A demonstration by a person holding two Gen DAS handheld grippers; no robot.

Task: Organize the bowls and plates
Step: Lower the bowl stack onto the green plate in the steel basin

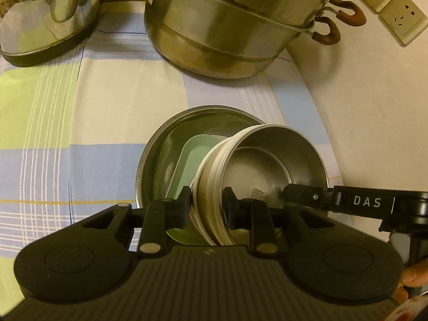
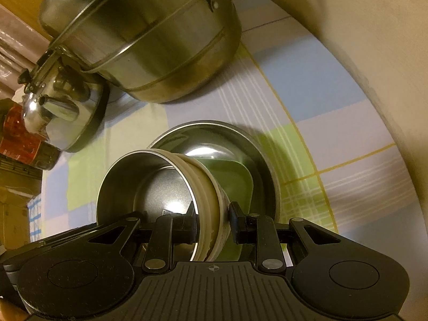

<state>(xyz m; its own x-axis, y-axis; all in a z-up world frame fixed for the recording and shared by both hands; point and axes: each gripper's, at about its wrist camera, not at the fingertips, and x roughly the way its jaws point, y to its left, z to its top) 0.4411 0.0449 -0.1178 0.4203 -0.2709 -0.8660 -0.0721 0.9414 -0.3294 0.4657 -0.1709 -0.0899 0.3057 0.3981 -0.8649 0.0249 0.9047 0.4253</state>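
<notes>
Stainless-steel bowl with cream ribbed band (image 1: 256,165), both grippers (image 1: 207,203) (image 2: 212,218) clamping its wall with jaws, hovering tilted over pale-green rectangular dish (image 1: 184,160) inside wide steel basin (image 1: 155,149); lowering level and centred is advisable.

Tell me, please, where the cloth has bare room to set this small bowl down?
Bare checked cloth lies left of the large steel bowl, in front of the kettle. A narrower strip separates that bowl from the steamer pot. The large bowl is crowded: green tray inside, small bowl over it.
</notes>
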